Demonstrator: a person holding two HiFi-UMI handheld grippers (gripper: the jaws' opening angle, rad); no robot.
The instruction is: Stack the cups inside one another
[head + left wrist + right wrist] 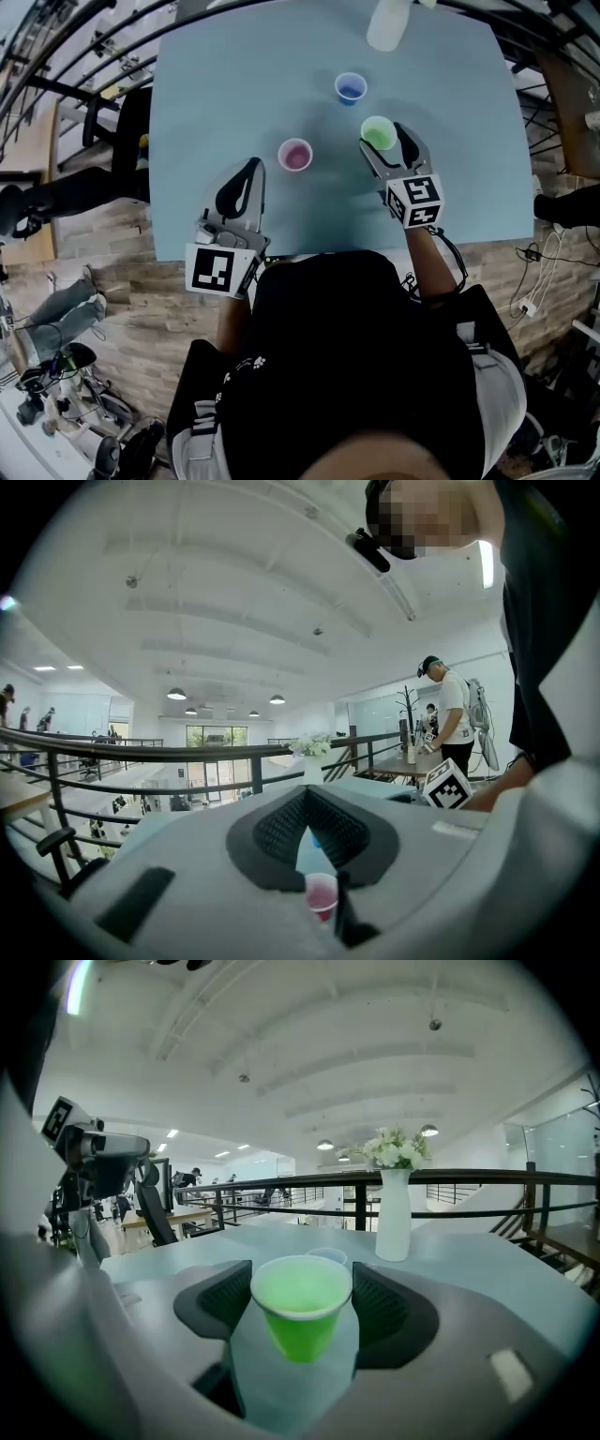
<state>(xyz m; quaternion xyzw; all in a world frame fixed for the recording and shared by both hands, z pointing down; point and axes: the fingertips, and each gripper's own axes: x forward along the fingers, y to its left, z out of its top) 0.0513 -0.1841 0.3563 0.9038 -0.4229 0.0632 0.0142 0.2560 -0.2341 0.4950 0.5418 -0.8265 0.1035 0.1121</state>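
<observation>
Three small cups are on or over a pale blue table [206, 112]. The pink cup [295, 155] stands near the middle and the blue cup [351, 87] farther back. My right gripper [382, 134] is shut on the green cup [379, 132], its pads on either side of the rim. In the right gripper view the green cup [302, 1307] hangs upright between the pads, just above the tabletop, with the blue cup [326, 1256] right behind it. My left gripper [251, 169] is shut and empty, a little short of the pink cup [321, 894].
A white vase with flowers [393, 1213] stands at the table's far edge [387, 23]. A railing and open hall lie beyond the table. People stand at another table in the background [450, 714].
</observation>
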